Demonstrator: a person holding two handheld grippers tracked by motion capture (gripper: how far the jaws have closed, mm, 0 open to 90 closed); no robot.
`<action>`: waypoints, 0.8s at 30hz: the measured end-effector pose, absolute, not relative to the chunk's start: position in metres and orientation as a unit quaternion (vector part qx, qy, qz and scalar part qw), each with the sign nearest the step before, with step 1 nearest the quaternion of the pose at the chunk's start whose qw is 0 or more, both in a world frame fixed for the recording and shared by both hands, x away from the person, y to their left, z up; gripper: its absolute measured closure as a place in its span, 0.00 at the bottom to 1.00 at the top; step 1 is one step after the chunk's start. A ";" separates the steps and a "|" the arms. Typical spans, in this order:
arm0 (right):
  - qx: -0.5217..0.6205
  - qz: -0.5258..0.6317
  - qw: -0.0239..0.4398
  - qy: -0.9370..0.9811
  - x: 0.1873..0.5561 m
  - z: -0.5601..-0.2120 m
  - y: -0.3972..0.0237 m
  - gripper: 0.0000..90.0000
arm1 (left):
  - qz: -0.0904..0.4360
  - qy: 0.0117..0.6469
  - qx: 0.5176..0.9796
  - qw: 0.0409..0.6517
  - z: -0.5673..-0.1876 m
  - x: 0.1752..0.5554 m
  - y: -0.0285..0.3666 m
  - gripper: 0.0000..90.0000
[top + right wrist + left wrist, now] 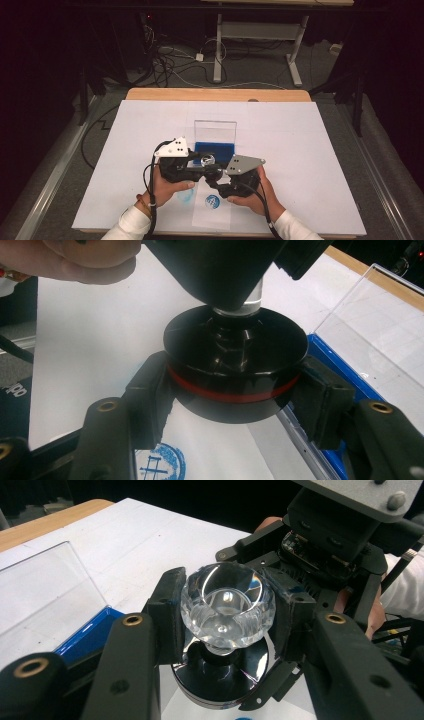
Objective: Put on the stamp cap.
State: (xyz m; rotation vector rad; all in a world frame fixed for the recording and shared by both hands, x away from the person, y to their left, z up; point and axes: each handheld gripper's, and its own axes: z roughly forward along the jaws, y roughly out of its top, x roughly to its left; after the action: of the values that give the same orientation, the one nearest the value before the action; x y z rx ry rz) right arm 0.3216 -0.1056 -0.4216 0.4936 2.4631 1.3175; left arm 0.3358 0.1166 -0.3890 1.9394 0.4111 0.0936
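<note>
A round stamp is held between both grippers just in front of the ink pad. Its clear faceted knob [227, 607] sits on top of a black disc base [235, 365] with a red ring. My left gripper [227, 615] is shut on the clear knob, one pad on each side. My right gripper [235, 390] comes from the opposite side and is shut on the black base below it. In the high view the stamp [206, 161] sits where the two grippers meet, left gripper [200, 164] and right gripper [214, 174], each in one of the person's hands.
A blue ink pad [215, 148] lies just behind the stamp, with its clear lid [215, 131] standing upright. A blue round print [212, 201] marks the paper strip [212, 217] below the grippers. A white sheet [300, 150] covers the wooden table [215, 94].
</note>
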 end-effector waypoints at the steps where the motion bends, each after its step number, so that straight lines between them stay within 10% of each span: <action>1: 0.173 0.460 0.150 0.858 0.322 -0.422 -0.105 0.43 | 0.041 0.174 0.818 0.546 -0.389 0.336 0.116 0.60; 24: 0.169 0.457 0.148 0.861 0.323 -0.426 -0.106 0.43 | 0.041 0.177 0.822 0.539 -0.389 0.336 0.115 0.60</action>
State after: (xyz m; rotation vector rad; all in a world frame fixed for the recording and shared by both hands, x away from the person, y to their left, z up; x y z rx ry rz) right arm 0.3234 -0.1063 -0.4256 0.4849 2.4755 1.3161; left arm 0.3364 0.1151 -0.3893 1.9556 0.4203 0.0968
